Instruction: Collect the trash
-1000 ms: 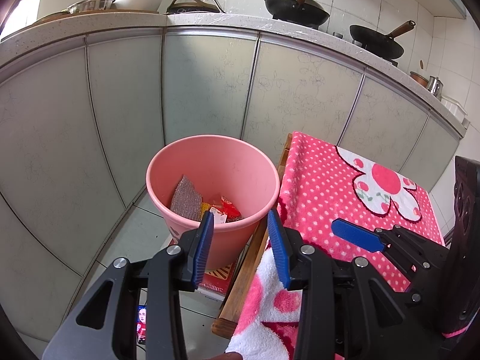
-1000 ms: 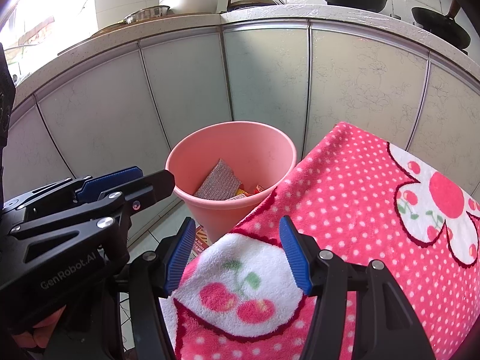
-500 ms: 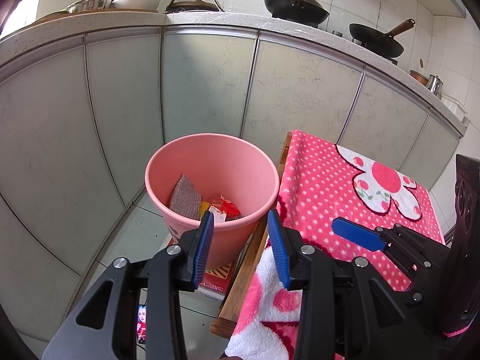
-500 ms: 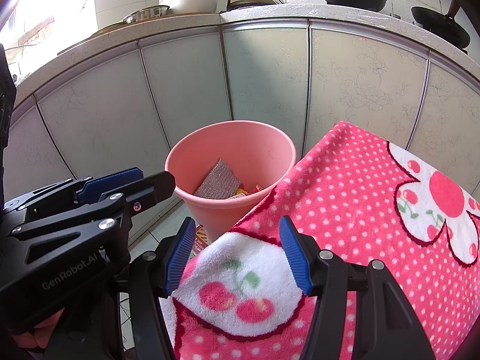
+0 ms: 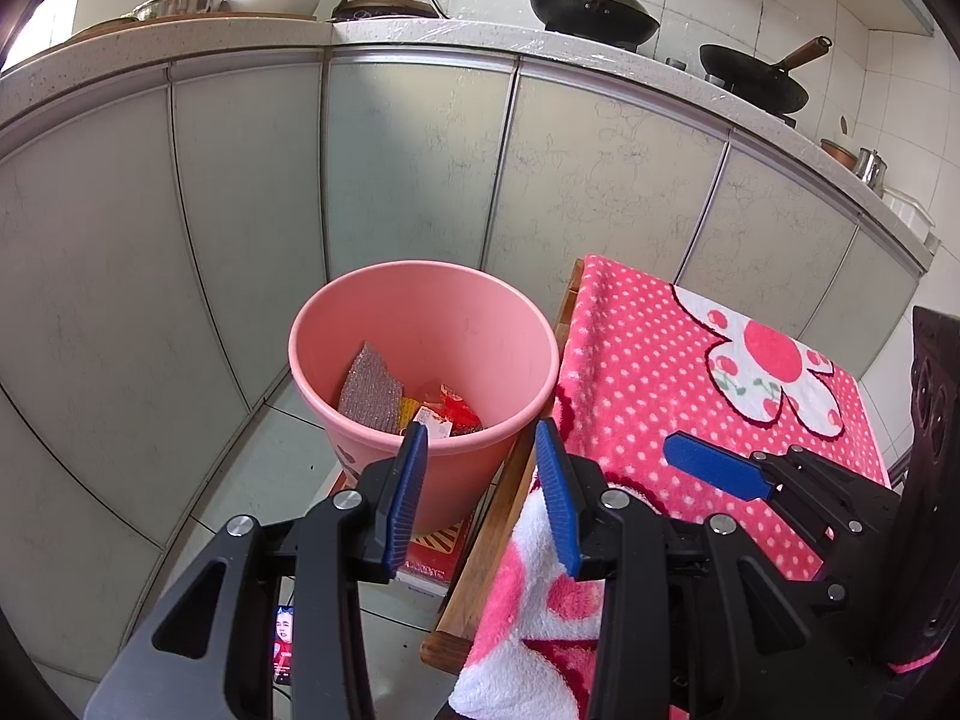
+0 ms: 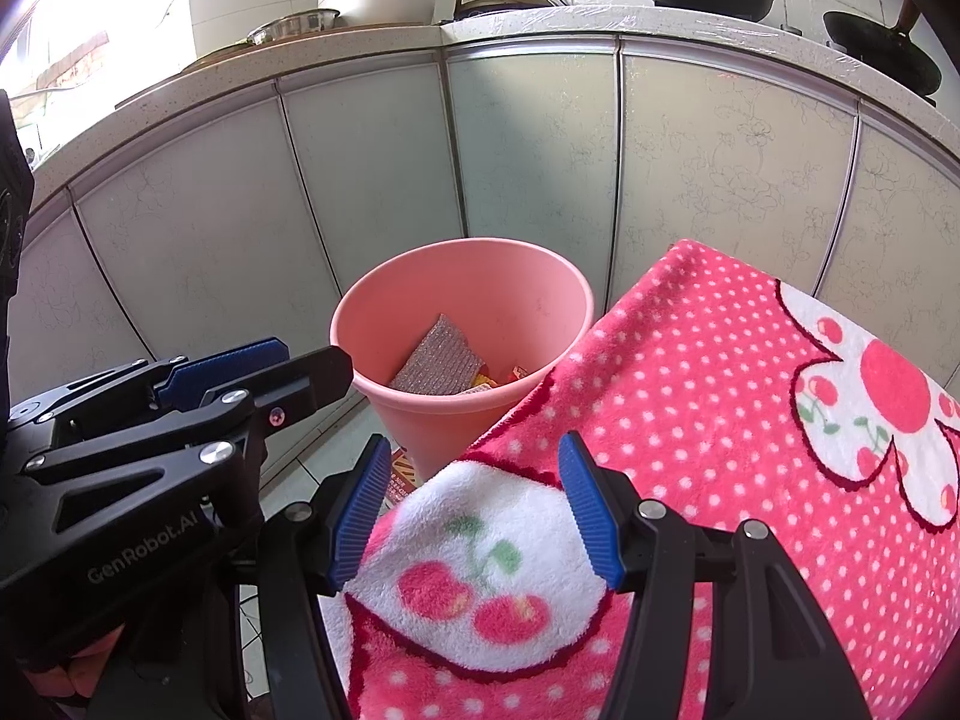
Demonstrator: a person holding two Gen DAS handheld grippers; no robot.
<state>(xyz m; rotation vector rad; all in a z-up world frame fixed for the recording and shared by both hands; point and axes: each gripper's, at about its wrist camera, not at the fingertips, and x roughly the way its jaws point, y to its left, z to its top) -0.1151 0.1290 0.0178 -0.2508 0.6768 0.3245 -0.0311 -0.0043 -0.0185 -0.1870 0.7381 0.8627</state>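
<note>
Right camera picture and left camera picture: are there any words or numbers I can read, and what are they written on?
"GenRobot.AI": pale letters on the black body of the left gripper, seen in the right wrist view.
Red packet under the pink bucket: it has print, too small to read.
Wrappers inside the bucket: print too blurred to read.
Phone screen on the floor: shows a picture, no readable words.

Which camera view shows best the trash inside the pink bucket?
The left wrist view: it looks deeper into the bucket, showing the grey pad and red wrappers. In the right wrist view the towel hides most wrappers.
</note>
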